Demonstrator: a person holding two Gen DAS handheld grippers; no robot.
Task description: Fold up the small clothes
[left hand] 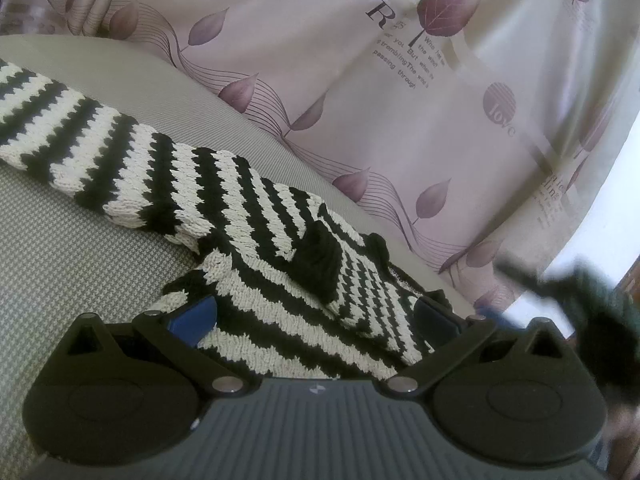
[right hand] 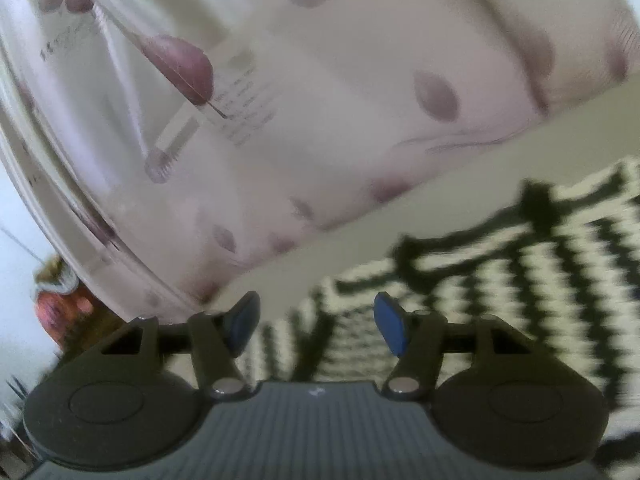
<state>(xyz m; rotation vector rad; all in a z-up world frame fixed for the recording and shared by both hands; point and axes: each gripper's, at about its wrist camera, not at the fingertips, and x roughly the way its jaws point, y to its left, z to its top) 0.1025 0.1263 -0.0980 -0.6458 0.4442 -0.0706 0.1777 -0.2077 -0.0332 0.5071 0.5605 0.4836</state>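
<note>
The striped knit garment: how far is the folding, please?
One part of the striped knit garment already looks laid over itself. In hand: bunched knit sits between the wide pads of the left gripper, though a firm grip is unclear; the right gripper is open and holds nothing. The long striped section still stretches unfolded across the grey cushion.

Pale curtain with purple leaf print, grey woven surface below it

A: What's the garment?

B: A small knit sweater, black and cream stripes, lying on the grey woven surface.

A: Flat?

B: Partly. One sleeve stretches away to the left, and the body is bunched and folded over itself. The right wrist view shows it blurred.
</note>
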